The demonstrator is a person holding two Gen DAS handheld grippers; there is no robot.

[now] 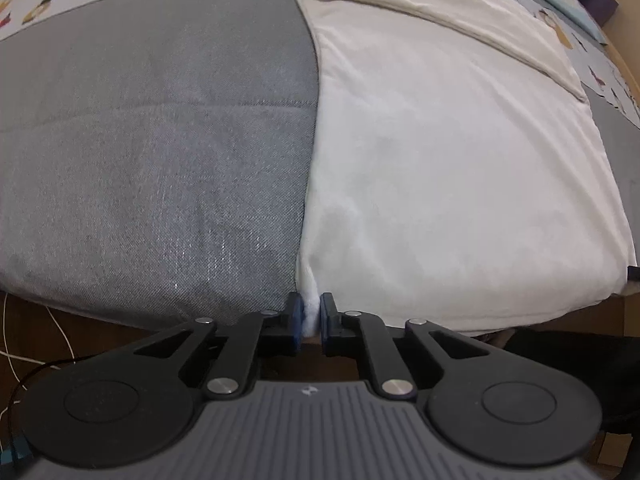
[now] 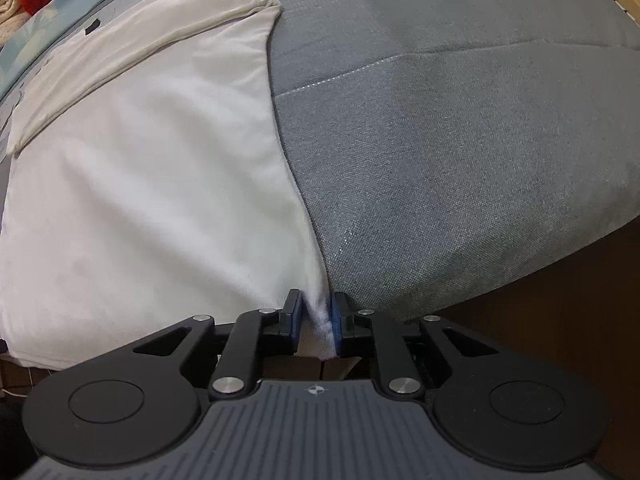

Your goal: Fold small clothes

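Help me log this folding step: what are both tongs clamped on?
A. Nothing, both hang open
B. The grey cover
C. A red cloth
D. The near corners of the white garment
D: the left tongs pinch white garment fabric at its near edge, and the right tongs pinch its other near corner.

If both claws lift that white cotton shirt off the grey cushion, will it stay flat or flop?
Likely flop: the white cotton shirt bunches into soft wrinkles where the left claw and right claw pinch it. Its folded sleeve lies limp, so the middle probably sags. The woven grey cushion looks rough and may drag it.
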